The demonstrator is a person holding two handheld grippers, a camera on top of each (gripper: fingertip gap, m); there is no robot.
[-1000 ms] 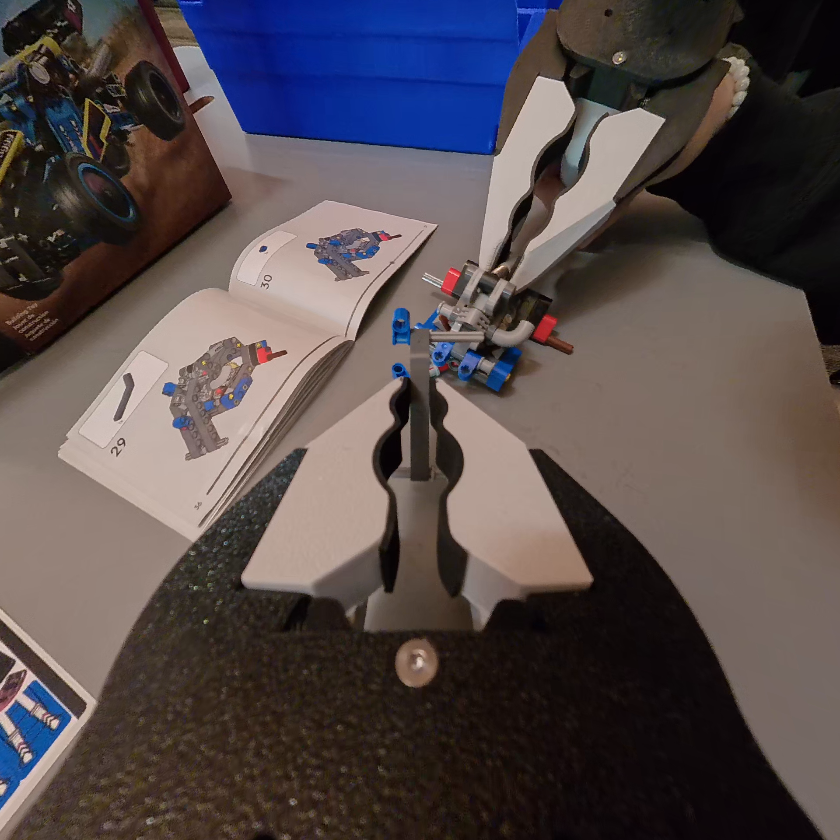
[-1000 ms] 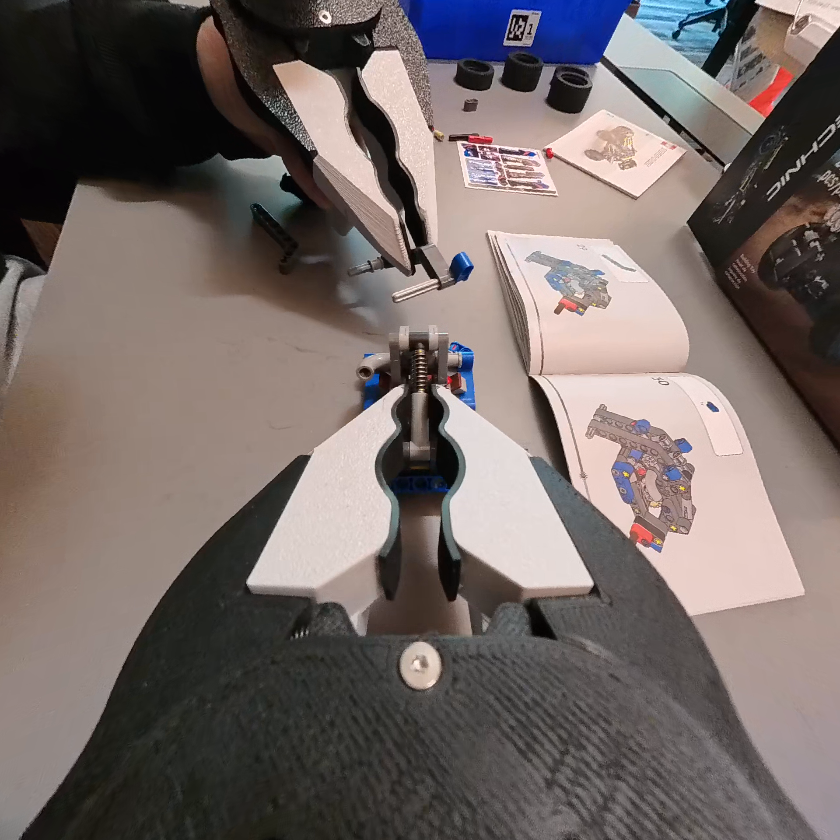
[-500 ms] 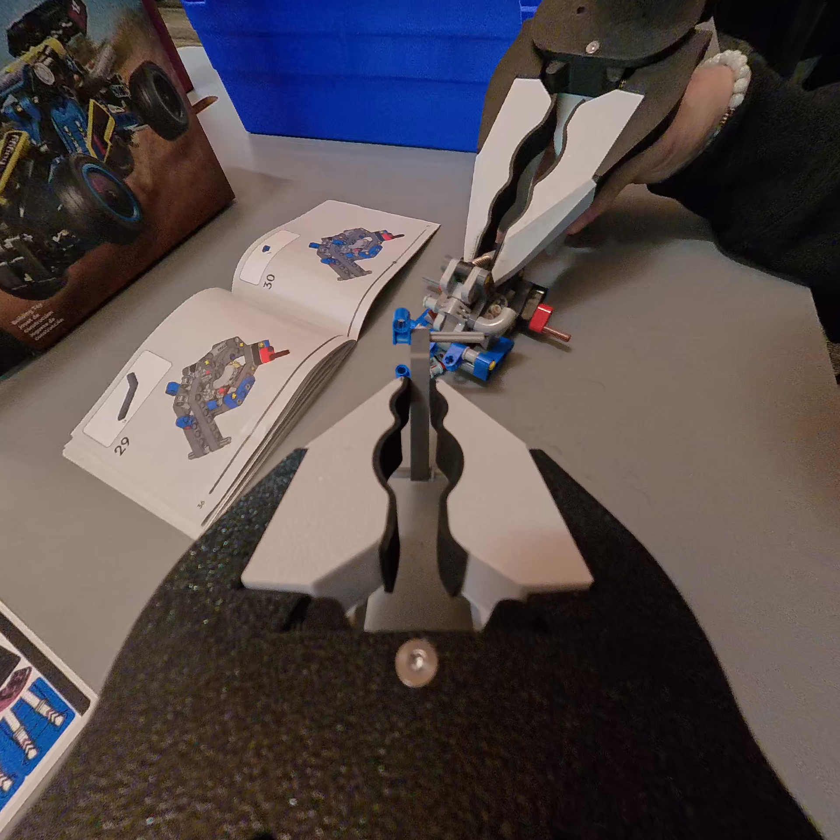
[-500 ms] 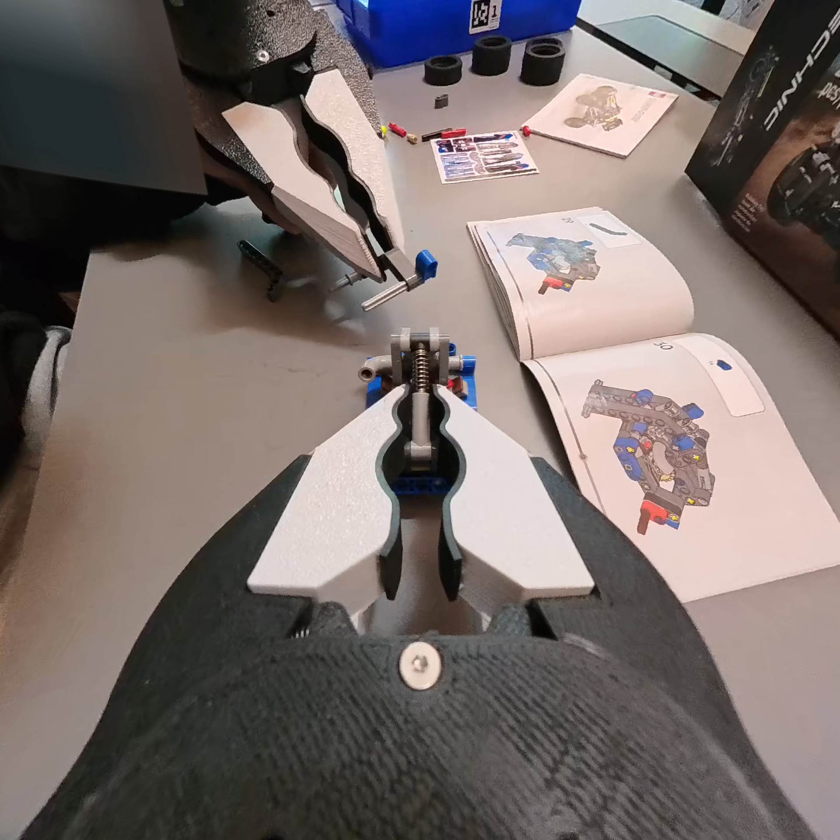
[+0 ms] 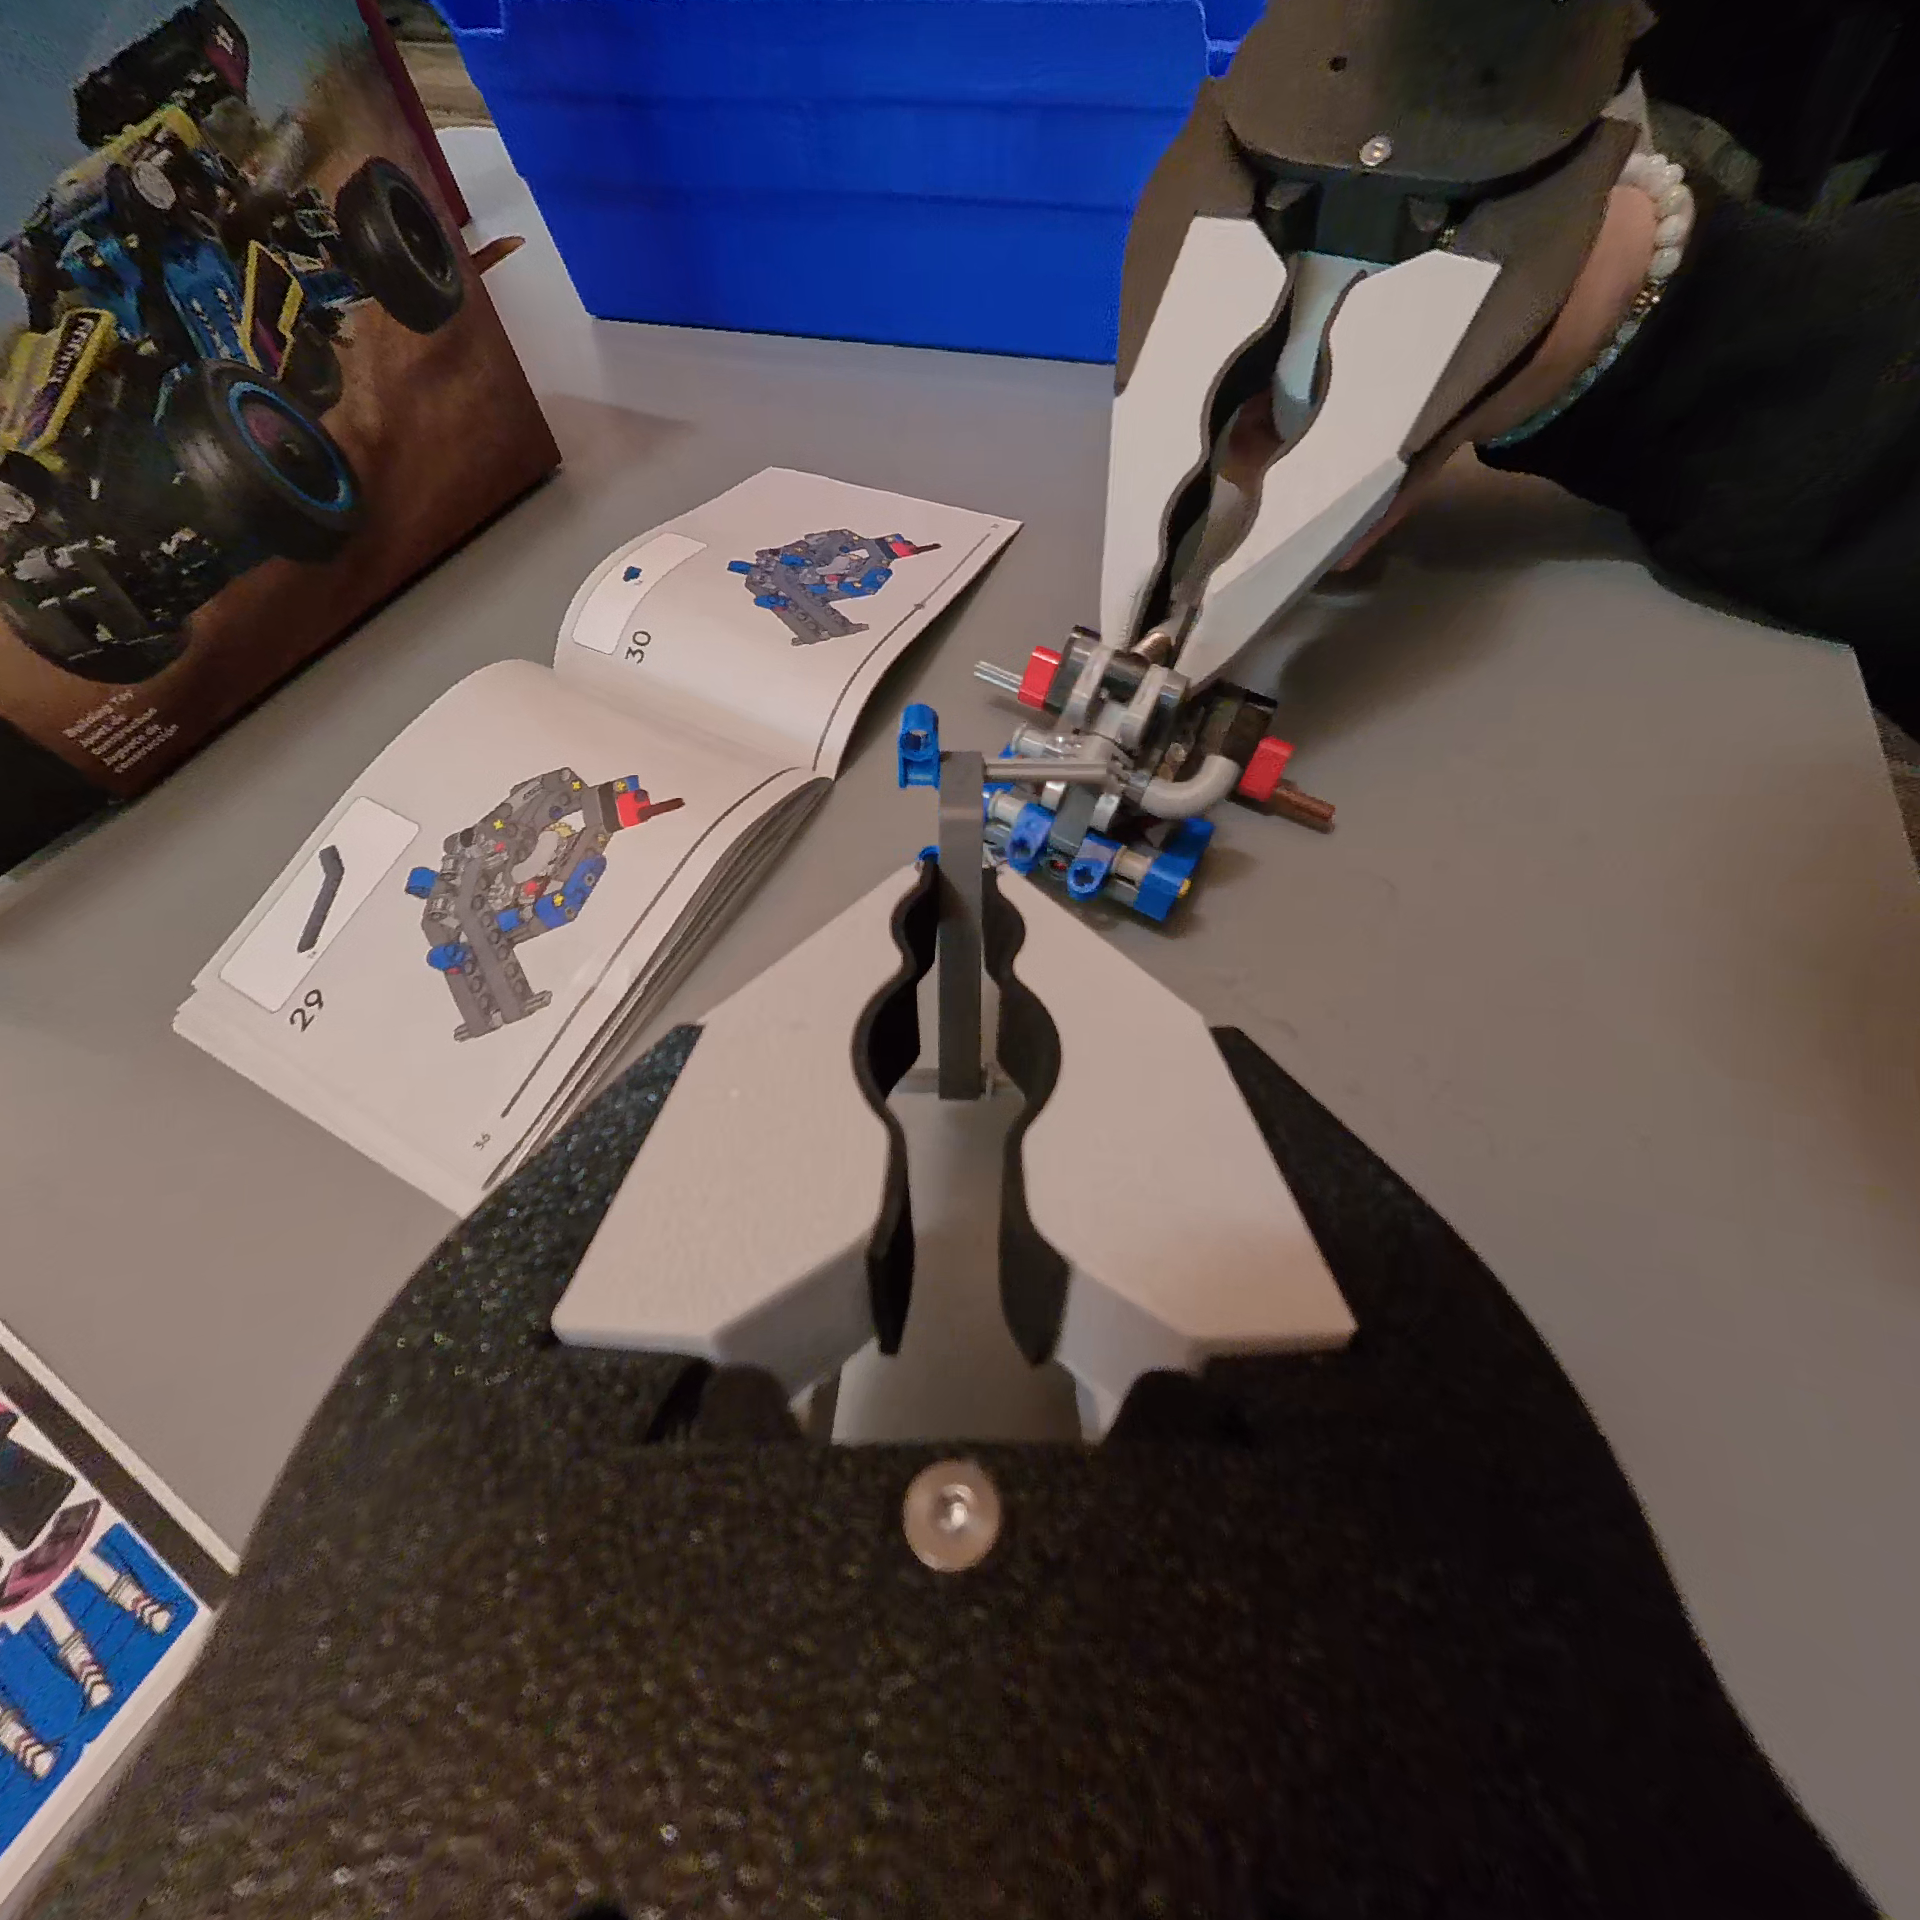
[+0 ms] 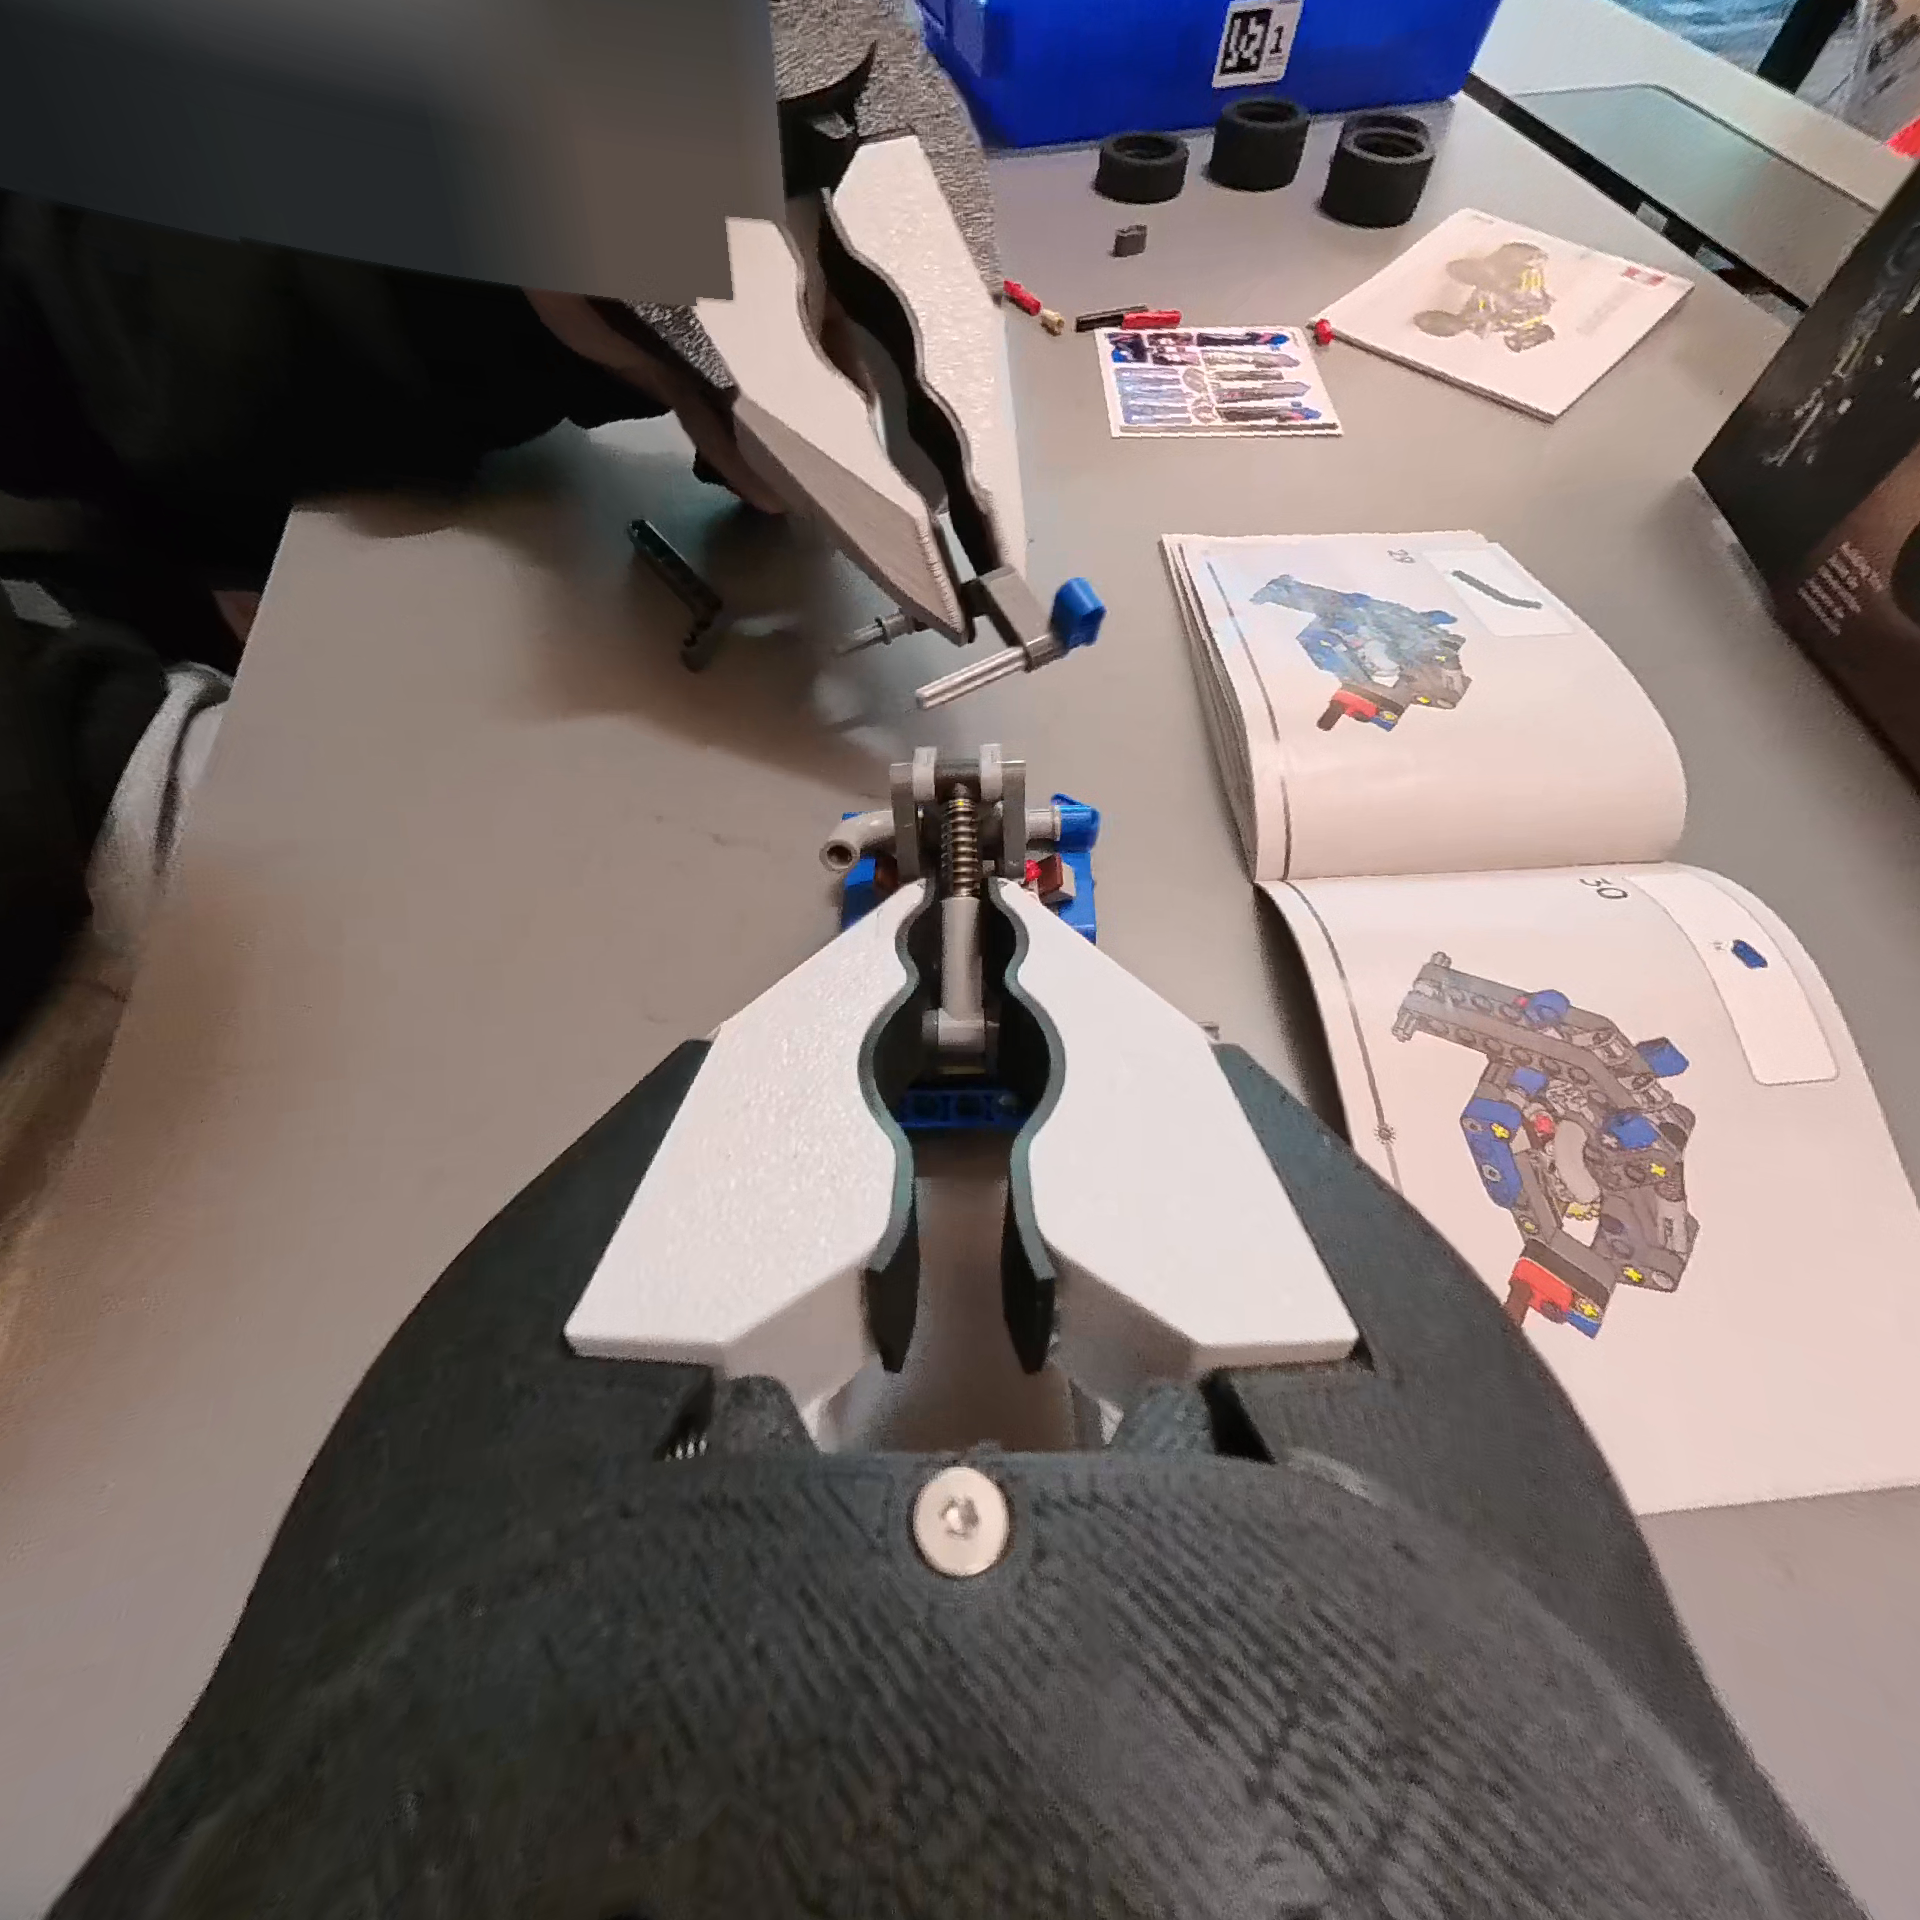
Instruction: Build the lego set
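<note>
On the grey table [image 6: 468, 935] an open instruction booklet [image 6: 1455, 831] lies beside the model, and a sticker sheet [image 6: 1221, 379], a second thin booklet [image 6: 1507, 307], three black tyres [image 6: 1262, 145] and some small loose pieces lie farther toward the far edge, in front of a blue bin [image 6: 1143, 52]. The dark product box [image 5: 208, 364] stands at the table's side. A black angled beam [image 6: 681, 592] lies on the table behind the left gripper.

The right gripper [image 6: 961, 914] has its jaws closed on the grey spring strut of the half-built lego model [image 5: 1112, 769], which rests on the table near the middle.

The left gripper [image 5: 961, 883] has its jaws closed on a grey piece [image 6: 1023, 618] with a blue connector and a metal-coloured axle, and holds it in the air just in front of the model, not touching it.

Compared with half a second ago, the model is set back flat on the table, and the left gripper's piece keeps almost the same place.
</note>
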